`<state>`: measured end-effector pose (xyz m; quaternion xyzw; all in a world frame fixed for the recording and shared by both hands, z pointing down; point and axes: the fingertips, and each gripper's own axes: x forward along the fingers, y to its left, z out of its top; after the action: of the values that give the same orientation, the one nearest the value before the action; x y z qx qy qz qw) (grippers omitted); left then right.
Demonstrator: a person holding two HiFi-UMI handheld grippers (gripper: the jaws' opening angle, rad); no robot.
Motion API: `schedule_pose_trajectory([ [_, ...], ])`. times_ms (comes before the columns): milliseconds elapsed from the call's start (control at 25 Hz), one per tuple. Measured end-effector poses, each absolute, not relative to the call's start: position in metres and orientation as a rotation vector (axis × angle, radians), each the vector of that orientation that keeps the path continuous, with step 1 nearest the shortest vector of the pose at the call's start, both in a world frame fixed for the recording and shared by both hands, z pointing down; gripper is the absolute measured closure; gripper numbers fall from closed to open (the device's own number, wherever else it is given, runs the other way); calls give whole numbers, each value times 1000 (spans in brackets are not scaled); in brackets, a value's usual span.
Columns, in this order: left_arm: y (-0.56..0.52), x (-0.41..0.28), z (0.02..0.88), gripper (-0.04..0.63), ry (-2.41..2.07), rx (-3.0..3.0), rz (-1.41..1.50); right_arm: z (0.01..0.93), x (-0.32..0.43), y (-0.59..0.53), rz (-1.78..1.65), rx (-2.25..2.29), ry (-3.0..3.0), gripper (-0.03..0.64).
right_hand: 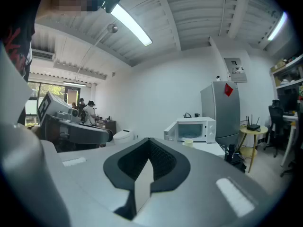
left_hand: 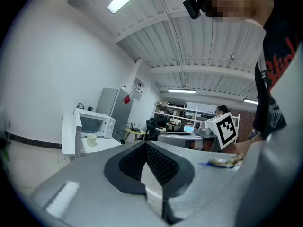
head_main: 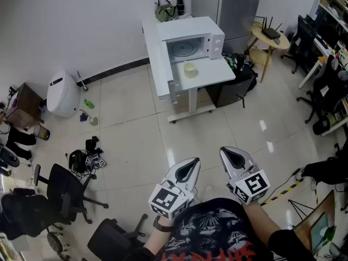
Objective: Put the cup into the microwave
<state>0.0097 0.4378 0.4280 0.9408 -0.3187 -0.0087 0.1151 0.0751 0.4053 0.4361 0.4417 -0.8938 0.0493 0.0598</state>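
The white table point(head_main: 217, 75) stands far across the floor, and on it the microwave point(head_main: 191, 43) with its door open. My left gripper point(head_main: 193, 163) and right gripper point(head_main: 225, 152) hang by my body, jaws together and empty. The cup point(head_main: 190, 69) sits before the microwave, well apart from both.

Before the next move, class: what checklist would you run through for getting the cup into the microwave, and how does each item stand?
1. Microwave door open: ok.
2. Cup upright on the table in front of the opening: ok.
3. Cavity free: ok, only the turntable shows.
4. Left tool open for a grasp: not ok, shut and empty.
5. Right tool open: not ok, shut and empty.
6. Tools near the cup: not ok, both are at the person's body, far from the table.
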Motion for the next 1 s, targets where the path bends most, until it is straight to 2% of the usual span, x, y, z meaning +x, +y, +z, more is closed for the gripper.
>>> schedule_pose_trajectory([
  [480,379,-10,432,594,-985,2732,-50,444,64,344,135,1342,-2712,615],
  [1000,220,7,434,594,-1109,2668,27,434,74,180,27,1201,-2815,617],
])
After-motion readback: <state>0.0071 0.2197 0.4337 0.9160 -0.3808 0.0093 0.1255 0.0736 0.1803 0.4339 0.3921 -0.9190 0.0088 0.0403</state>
